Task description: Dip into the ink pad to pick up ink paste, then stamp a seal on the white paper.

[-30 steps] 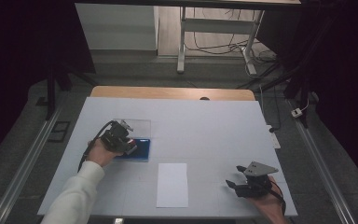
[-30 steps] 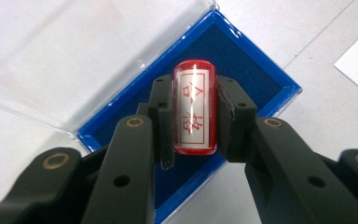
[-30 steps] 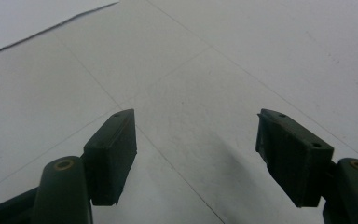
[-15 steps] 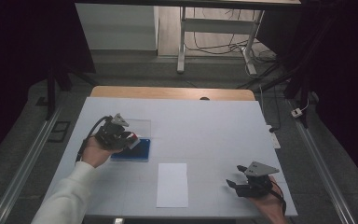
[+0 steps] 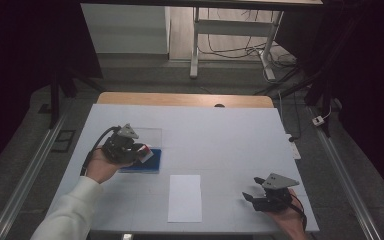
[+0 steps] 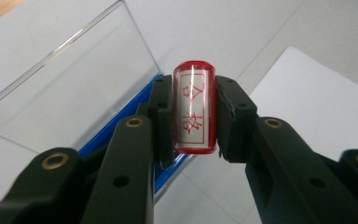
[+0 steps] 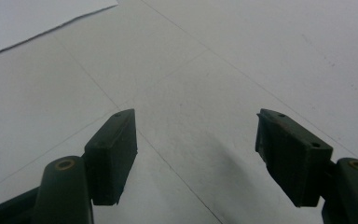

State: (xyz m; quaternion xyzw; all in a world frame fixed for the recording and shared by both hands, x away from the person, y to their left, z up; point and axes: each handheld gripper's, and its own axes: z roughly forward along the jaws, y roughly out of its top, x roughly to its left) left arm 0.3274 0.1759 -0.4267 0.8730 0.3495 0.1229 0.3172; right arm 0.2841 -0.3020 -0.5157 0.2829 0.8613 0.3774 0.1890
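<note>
My left gripper [image 6: 193,112] is shut on a red stamp [image 6: 194,112] with a white label bearing red characters. It hangs just above the blue ink-pad case [image 6: 121,128], whose clear lid [image 6: 70,88] stands open behind. In the high view the left gripper [image 5: 139,151] holds the red stamp [image 5: 142,151] over the blue case [image 5: 147,165] at the table's left. A white sheet of paper [image 5: 185,197] lies near the front middle. My right gripper [image 5: 250,196] rests open at the front right, its jaws wide apart over bare table [image 7: 196,140] with nothing between them.
The white table [image 5: 220,135] has a wooden strip along its far edge. A corner of the paper [image 7: 28,18] shows at the top left of the right gripper view. Beyond the table are a metal frame's legs [image 5: 195,45] and floor cables.
My left gripper has moved right and slightly toward the front, coming over the blue case with the stamp between its jaws. The right gripper has stayed put.
</note>
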